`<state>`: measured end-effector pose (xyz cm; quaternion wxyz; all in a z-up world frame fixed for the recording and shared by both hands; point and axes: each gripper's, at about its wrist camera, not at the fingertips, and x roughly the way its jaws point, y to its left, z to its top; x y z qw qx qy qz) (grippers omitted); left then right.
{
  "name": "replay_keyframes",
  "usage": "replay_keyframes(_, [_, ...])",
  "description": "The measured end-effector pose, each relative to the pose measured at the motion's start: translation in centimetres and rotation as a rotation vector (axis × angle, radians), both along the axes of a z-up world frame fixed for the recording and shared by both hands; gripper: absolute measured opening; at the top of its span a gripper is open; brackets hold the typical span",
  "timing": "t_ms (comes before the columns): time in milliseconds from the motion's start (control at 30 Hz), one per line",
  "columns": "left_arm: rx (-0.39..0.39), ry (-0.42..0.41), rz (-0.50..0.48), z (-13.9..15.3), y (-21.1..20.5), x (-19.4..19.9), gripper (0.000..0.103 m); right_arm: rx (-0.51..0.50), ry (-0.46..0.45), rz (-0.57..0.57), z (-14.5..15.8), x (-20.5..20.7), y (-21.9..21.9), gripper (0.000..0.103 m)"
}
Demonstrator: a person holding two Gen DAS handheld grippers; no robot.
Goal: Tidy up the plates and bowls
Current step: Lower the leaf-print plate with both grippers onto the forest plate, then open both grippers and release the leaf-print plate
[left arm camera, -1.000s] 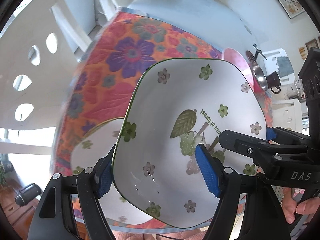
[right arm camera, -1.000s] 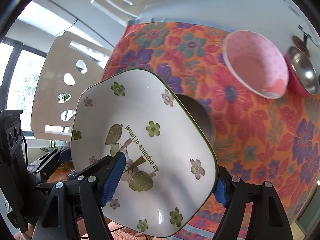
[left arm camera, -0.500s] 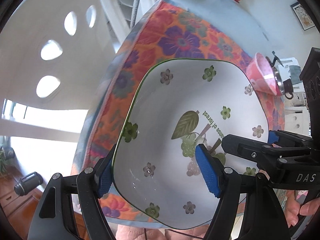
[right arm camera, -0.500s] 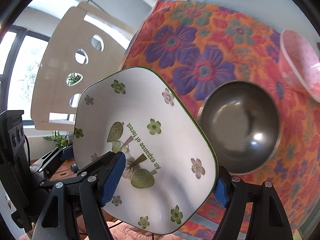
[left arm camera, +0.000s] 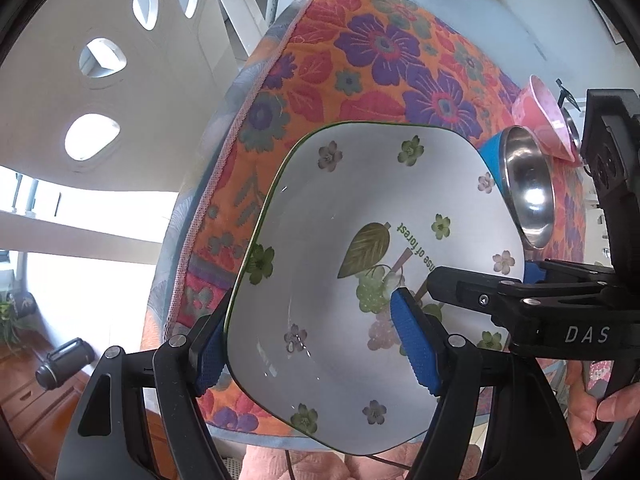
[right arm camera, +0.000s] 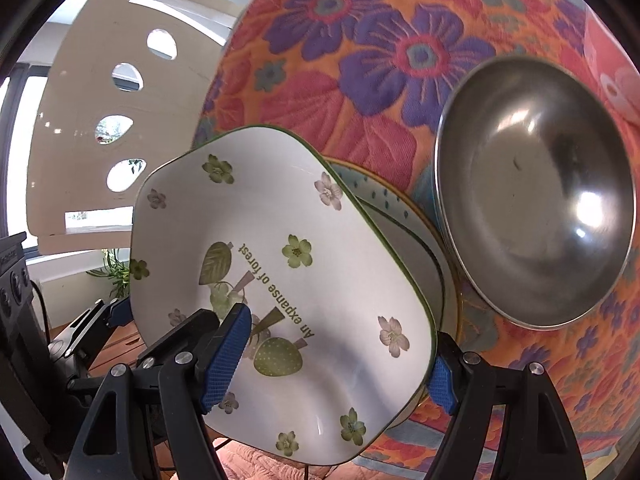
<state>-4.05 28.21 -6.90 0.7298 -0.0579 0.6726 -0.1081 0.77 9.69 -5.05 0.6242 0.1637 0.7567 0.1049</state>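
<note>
1. My left gripper (left arm camera: 320,340) clamps one edge of the square floral dish (left arm camera: 360,264).
2. My right gripper (right arm camera: 332,360) clamps its opposite edge.
3. The dish hangs tilted over stacked plates (right arm camera: 404,220) on the flowered tablecloth (right arm camera: 360,60), beside a steel bowl (right arm camera: 536,216).

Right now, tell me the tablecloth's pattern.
Orange tablecloth with purple and red flowers, clearest in the right wrist view.

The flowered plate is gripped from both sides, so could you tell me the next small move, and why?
Probably lower the flowered plate a little further onto the dishes stacked beneath it. The left gripper and right gripper both clamp its rim, tilted just above them, beside the steel bowl.
</note>
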Motion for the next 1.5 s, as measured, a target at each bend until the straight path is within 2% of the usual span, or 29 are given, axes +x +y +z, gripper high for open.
replay_keyframes(933, [-0.024, 0.066, 0.020, -1.7, 0.4, 0.2, 0.072, 0.008, 0.024, -0.005, -0.1, 0.6, 0.1, 0.076])
replay_keyframes(1267, [-0.014, 0.026, -0.012, -0.7, -0.1, 0.4, 0.072, 0.001, -0.003, -0.024, 1.0, 0.6, -0.6, 0.076])
replay_keyframes(1500, [-0.002, 0.031, -0.016, -0.6, -0.5, 0.3, 0.072, -0.050, -0.007, -0.023, 1.5, 0.1, -1.2, 0.076])
